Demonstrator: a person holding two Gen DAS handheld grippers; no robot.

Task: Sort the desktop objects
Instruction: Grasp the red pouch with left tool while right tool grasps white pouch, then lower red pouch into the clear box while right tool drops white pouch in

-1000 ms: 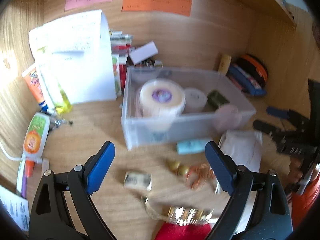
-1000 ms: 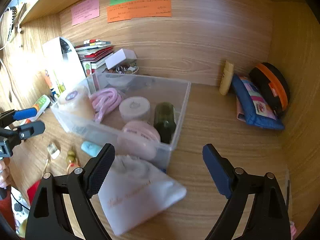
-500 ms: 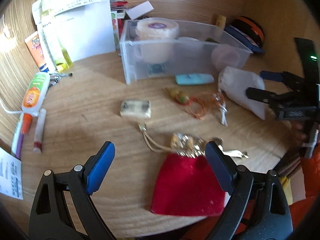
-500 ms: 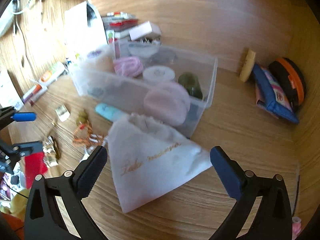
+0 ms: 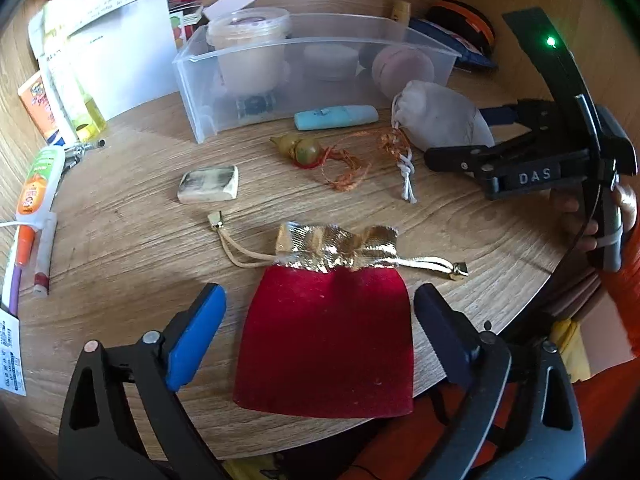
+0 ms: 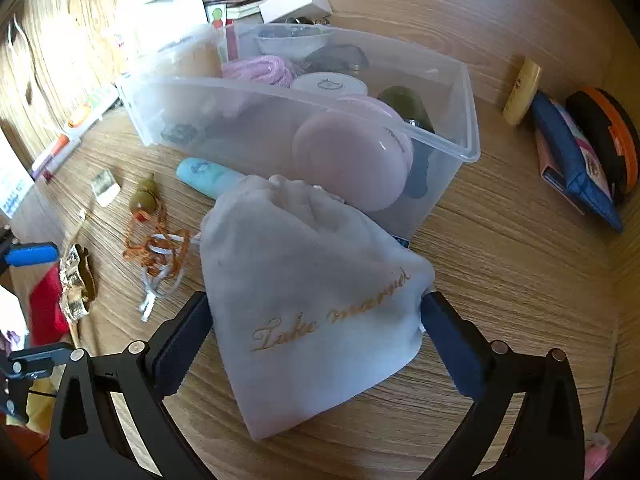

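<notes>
Left gripper (image 5: 320, 328) is spread wide over the near edge of the desk (image 5: 120, 240). The red pouch (image 5: 328, 340) lies flat between its blue pads (image 5: 196, 340), with clear gaps on both sides — no contact seen. The pouch's gold top (image 5: 340, 248) is cinched, and its cords trail left and right.

Right gripper (image 6: 316, 332) has just been opening and then eased in slightly. The white pouch (image 6: 316, 304) sits between its jaws. The right pad (image 6: 452, 344) looks to touch the fabric edge; the left pad is just beside it. I read no squeeze, so the jaws count as wide and not gripping.

The white pouch lies on the desk just in front of the clear bin (image 6: 280, 120), its gathered neck toward the bin wall.

Loose items left of the white pouch — a teal tube (image 6: 208, 174) against the bin front, a gourd charm (image 6: 146, 198) with orange cord, and an eraser (image 6: 105, 186) farther left.

The bin holds a pink round case (image 6: 352, 156), a white jar (image 6: 328, 84), a pink cord coil (image 6: 260, 70) and a dark green bottle (image 6: 404, 106).
</notes>
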